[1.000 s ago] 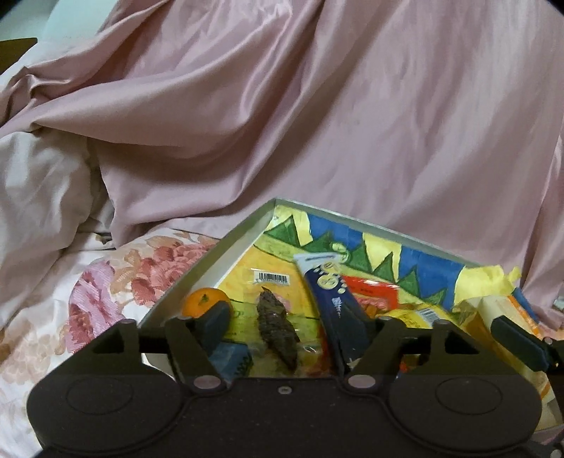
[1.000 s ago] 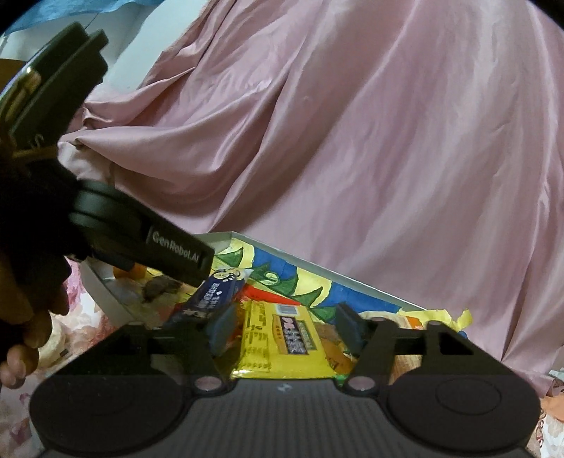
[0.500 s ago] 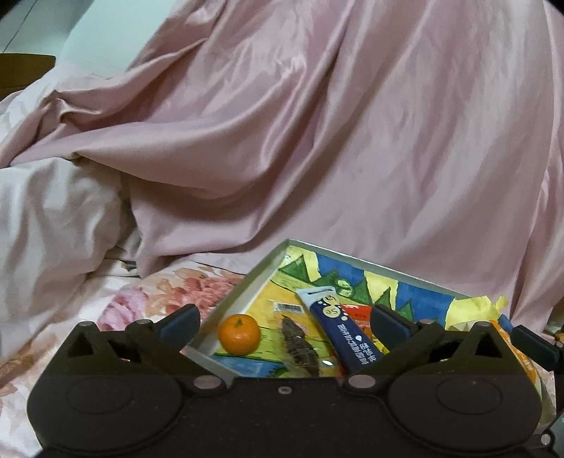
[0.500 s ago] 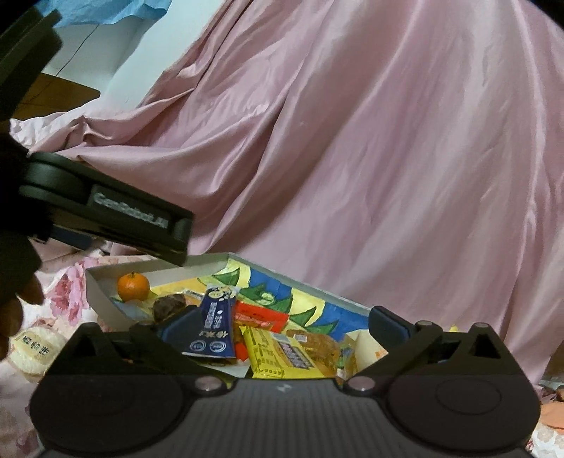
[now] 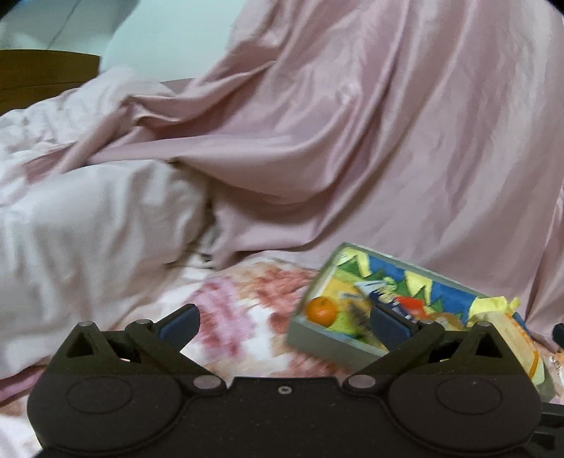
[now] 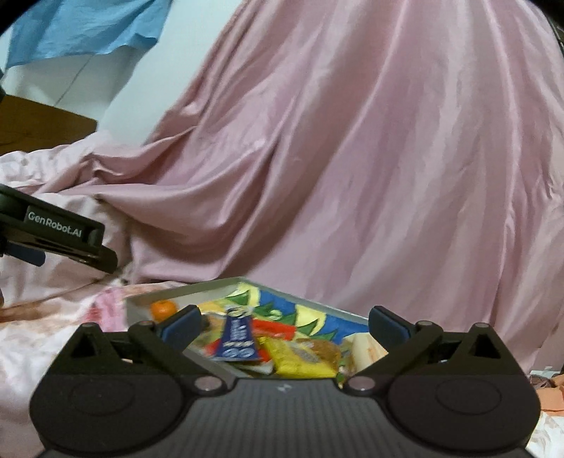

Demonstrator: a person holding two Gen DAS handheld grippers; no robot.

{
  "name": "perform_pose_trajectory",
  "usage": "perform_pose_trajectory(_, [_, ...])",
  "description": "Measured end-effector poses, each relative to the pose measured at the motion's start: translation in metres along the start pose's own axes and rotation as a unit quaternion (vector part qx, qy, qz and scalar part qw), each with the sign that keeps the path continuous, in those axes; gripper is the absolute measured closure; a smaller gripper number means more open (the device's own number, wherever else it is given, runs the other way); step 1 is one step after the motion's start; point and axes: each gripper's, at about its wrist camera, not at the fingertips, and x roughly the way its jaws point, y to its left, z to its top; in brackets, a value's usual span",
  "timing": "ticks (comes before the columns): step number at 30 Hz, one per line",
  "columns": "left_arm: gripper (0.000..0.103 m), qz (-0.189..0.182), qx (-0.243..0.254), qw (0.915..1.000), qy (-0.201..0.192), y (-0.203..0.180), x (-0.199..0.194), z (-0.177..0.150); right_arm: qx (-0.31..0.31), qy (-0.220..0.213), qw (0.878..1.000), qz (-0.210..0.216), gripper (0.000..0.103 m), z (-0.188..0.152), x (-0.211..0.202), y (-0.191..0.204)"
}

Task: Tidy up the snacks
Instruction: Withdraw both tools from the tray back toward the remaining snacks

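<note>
A shallow grey box point(image 5: 328, 343) with a colourful lining lies on the floral bedsheet and holds snacks: an orange mandarin point(image 5: 320, 310), a dark dried piece point(image 5: 356, 313), a dark blue packet point(image 6: 237, 340) and a yellow packet point(image 6: 299, 356). My left gripper point(image 5: 283, 322) is open and empty, held back from the box and to its left. My right gripper point(image 6: 283, 326) is open and empty too, above the box's near side. In the right wrist view the left gripper's body point(image 6: 63, 232) shows at the left edge. The box's grey rim point(image 6: 183, 292) shows there as well.
A big pink satin cover point(image 5: 352, 123) rises behind the box. A paler quilt point(image 5: 88, 229) bulges at the left. A wooden headboard point(image 5: 42, 77) and a blue cloth point(image 6: 88, 24) are at the far left. Orange scraps point(image 6: 551, 391) lie at the right.
Both grippers have opened wide and drawn back from the box. The left view has swung left, so the box now sits at its right. The snacks stay in the box.
</note>
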Motion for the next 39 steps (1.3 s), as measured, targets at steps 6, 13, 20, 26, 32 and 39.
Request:
perform_pose_trajectory(6, [0.001, 0.02, 0.006, 0.9998, 0.006, 0.037, -0.036, -0.023, -0.004, 0.016, 0.999, 0.028, 0.0, 0.006, -0.032, 0.023])
perform_pose_trajectory(13, [0.001, 0.032, -0.003, 0.9988, 0.037, 0.072, -0.063, -0.047, 0.03, 0.054, 0.997, 0.038, 0.0, 0.002, -0.067, 0.041])
perform_pose_trajectory(20, [0.001, 0.029, 0.0, 0.9981, 0.054, 0.09, -0.085, -0.065, 0.033, 0.083, 0.995, 0.038, 0.0, -0.005, -0.09, 0.057])
perform_pose_trajectory(26, [0.001, 0.023, 0.014, 0.9975, 0.064, 0.097, -0.1, -0.082, 0.042, 0.116, 0.992, 0.037, 0.0, -0.012, -0.105, 0.065])
perform_pose_trajectory(32, [0.001, 0.023, 0.026, 0.9967, 0.074, 0.101, -0.111, -0.094, 0.047, 0.155, 0.986, 0.046, 0.0, -0.019, -0.112, 0.072])
perform_pose_trajectory(39, [0.001, 0.022, 0.047, 0.9952, 0.082, 0.101, -0.112, -0.102, 0.044, 0.179, 0.981, 0.059, 0.0, -0.025, -0.109, 0.078])
